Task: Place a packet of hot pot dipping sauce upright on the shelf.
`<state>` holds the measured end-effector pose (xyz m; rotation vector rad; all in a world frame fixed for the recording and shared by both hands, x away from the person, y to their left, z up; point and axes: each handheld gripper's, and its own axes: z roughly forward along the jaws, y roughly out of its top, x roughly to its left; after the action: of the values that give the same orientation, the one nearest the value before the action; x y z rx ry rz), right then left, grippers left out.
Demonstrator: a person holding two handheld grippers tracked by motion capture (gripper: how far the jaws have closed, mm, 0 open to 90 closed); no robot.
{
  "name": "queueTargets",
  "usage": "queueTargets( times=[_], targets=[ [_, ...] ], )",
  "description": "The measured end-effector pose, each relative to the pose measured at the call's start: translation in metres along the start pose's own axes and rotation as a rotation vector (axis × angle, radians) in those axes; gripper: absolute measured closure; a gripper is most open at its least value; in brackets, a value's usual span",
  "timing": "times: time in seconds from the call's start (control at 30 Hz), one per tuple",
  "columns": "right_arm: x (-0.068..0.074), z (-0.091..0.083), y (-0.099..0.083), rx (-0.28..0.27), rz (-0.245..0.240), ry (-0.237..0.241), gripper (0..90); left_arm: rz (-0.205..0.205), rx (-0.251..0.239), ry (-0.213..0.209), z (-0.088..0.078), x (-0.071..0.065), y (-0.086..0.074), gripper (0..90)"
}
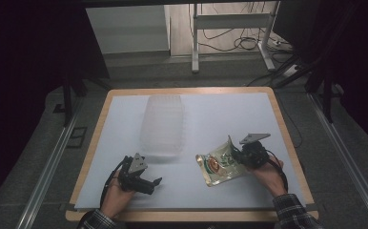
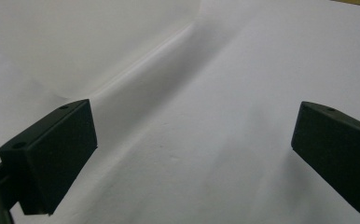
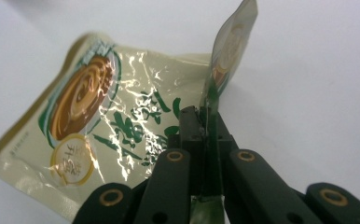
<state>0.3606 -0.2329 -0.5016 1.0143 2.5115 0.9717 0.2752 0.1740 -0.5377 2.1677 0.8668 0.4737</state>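
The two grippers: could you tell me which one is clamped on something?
The right gripper. Its jaws are shut on an edge of the snack packet, whereas the left gripper has its jaws wide apart over bare white table cover.

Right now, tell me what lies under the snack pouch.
Under the snack pouch lies the white table sheet. The right hand-held gripper pinches one edge, lifting that side off the sheet. Whatever sits beneath the pouch's flat part is covered.
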Motion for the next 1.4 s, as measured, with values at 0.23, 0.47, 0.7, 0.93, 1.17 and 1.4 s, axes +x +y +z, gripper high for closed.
queueTargets(
  times=[0.23, 0.47, 0.7, 0.93, 1.17, 1.4],
  targets=[
    [0.000, -0.014, 0.006, -0.059, 0.016, 0.021, 89.4, -0.002, -0.005, 0.008, -0.001, 0.000, 0.000, 0.0],
    [0.003, -0.025, 0.019, -0.103, 0.013, 0.055, 89.4, -0.005, -0.003, 0.013, -0.001, 0.001, 0.000, 0.1],
    [0.007, -0.031, 0.032, -0.132, -0.002, 0.076, 89.4, -0.004, -0.003, 0.014, -0.002, 0.001, 0.000, 0.0],
    [0.013, -0.044, 0.055, -0.157, -0.045, 0.091, 89.5, -0.003, -0.001, 0.014, -0.002, 0.001, 0.000, 0.1],
    [0.020, -0.055, 0.076, -0.163, -0.092, 0.105, 89.5, 0.000, -0.005, 0.017, -0.002, 0.001, 0.000, 0.0],
    [0.023, -0.063, 0.098, -0.149, -0.156, 0.073, 89.5, -0.001, -0.004, 0.017, -0.002, 0.001, 0.000, 0.0]
  ],
)
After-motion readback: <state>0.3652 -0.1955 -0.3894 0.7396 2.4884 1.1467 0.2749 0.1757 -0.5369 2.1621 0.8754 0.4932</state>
